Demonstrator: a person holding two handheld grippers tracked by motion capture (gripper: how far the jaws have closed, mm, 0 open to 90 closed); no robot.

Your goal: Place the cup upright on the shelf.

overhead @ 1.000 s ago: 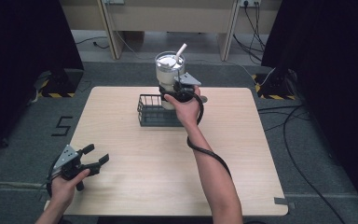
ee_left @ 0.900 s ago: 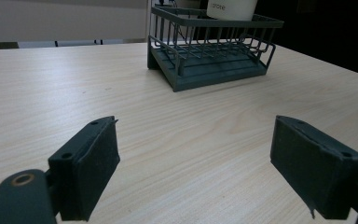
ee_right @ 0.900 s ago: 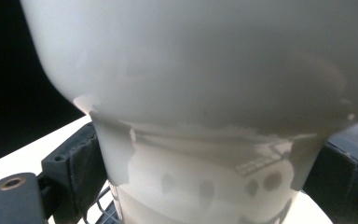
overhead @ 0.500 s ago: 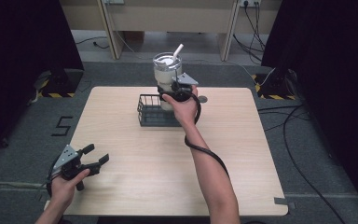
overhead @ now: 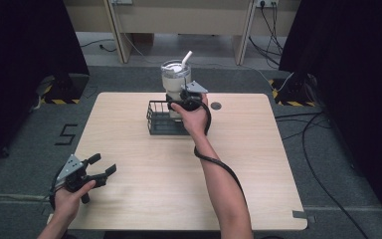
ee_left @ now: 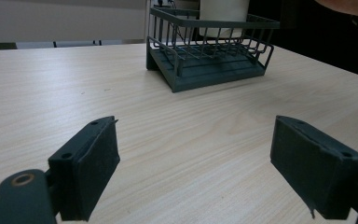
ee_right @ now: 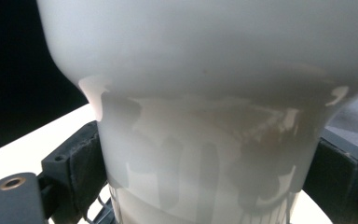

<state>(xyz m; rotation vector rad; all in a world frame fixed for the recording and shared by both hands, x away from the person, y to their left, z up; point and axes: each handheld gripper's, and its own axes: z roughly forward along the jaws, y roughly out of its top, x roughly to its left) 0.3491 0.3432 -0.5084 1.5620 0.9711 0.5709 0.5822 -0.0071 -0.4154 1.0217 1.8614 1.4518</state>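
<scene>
Tumbler: white plastic tumbler with straw (overhead: 175,78) sits clamped between right gripper (overhead: 179,102) jaws, above dark wire basket (overhead: 165,119).
Right arm: stretched forward.
Left gripper (overhead: 101,167): wide apart, holding nothing.

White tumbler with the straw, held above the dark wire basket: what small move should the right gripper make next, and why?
Probably a short, straight descent. The right gripper is shut on the narrow base of the white plastic tumbler, which sits upright over the far side of the dark wire basket. Whether its base already touches the basket floor cannot be told. The left gripper waits open near the table's corner.
</scene>
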